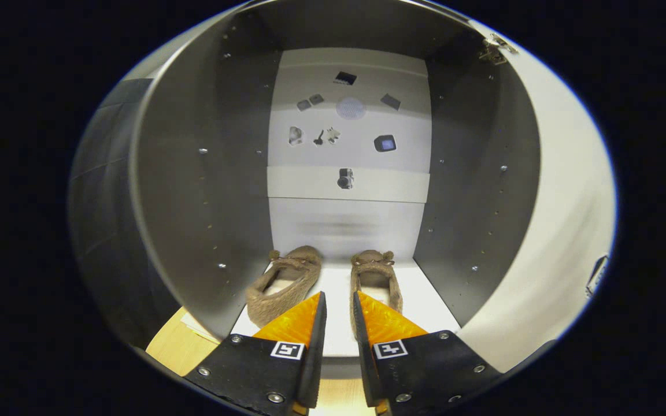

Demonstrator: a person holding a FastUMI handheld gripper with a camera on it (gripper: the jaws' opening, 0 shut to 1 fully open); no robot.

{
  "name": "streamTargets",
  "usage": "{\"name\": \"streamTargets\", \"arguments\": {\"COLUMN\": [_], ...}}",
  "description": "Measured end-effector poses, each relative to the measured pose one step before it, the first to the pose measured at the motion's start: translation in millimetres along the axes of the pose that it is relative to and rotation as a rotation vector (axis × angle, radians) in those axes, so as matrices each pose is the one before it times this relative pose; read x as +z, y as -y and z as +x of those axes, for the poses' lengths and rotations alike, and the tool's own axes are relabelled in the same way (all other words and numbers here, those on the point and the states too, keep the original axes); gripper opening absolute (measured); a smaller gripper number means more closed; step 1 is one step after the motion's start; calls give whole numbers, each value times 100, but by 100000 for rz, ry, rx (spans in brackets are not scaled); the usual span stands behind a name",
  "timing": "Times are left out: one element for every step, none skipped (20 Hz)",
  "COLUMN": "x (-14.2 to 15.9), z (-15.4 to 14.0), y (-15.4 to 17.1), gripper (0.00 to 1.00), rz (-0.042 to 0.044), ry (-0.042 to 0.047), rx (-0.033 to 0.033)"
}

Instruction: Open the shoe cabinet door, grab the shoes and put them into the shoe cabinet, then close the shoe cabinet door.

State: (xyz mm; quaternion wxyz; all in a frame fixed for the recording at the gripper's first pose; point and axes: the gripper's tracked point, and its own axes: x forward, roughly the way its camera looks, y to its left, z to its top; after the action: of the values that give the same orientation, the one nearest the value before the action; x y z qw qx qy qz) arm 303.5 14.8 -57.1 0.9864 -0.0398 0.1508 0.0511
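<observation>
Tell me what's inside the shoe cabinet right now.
Two furry brown shoes sit side by side on the shoe cabinet floor: left shoe, right shoe. The gripper, jaws slightly apart and empty, covers the right shoe's heel.

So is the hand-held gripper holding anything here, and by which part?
Nothing. The hand-held gripper is slightly open with only bare shelf between its fingers; both shoes sit inside the cabinet.

Two fuzzy brown slippers with pale insides sit on the white shelf of a cabinet with dark grey walls and a white door.
</observation>
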Motion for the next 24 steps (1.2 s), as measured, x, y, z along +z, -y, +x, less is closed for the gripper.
{"name": "streamTargets", "arguments": {"x": [41, -194, -35, -127, -193, -157, -54, -34, -90, -36, 0, 49, 182, 23, -141, -57, -191, -100, 300, 51, -104, -37, -134, -137], "z": [-1640, -1610, -1435, -1410, -1652, -1431, -1423, -1545, -1301, -1518, -1327, -1354, -1209, -1331, -1302, -1096, -928, -1191, -1071, -1053, -1254, -1023, -805, -773], "y": [-187, -387, -315, -398, -418, -93, 69, 143, -42, 230, 432, 542, 438, 499, 605, 773, 900, 960, 774, 772, 903, 1010, 1036, 1193], "gripper": [30, 32, 32, 32, 32, 32, 32, 32, 33, 34, 34, 34, 34, 34, 34, 34, 34, 34, 34, 34, 34, 34, 34, 34], "rz": [293, 967, 1516, 1701, 1366, 232, -504, -482, -411, 138, -90, 251, 526, 646, 274, -293, -760, -648, -314, 45, 138, -71, -83, -291], "ry": [850, 352, 451, 222, 248, 478, 727, 1386, 691, 486, 312, 663, 867, 450, 837, -54, -805, 305, 1534, 593, 259, 341, -21, -8], "rx": [-66, 665, 527, 963, 904, -250, -579, -910, -742, -1085, -1087, -1663, -1038, -1174, -1439, -1439, -2012, -2122, -1858, -1197, -1723, -1576, -1635, -1951]}}
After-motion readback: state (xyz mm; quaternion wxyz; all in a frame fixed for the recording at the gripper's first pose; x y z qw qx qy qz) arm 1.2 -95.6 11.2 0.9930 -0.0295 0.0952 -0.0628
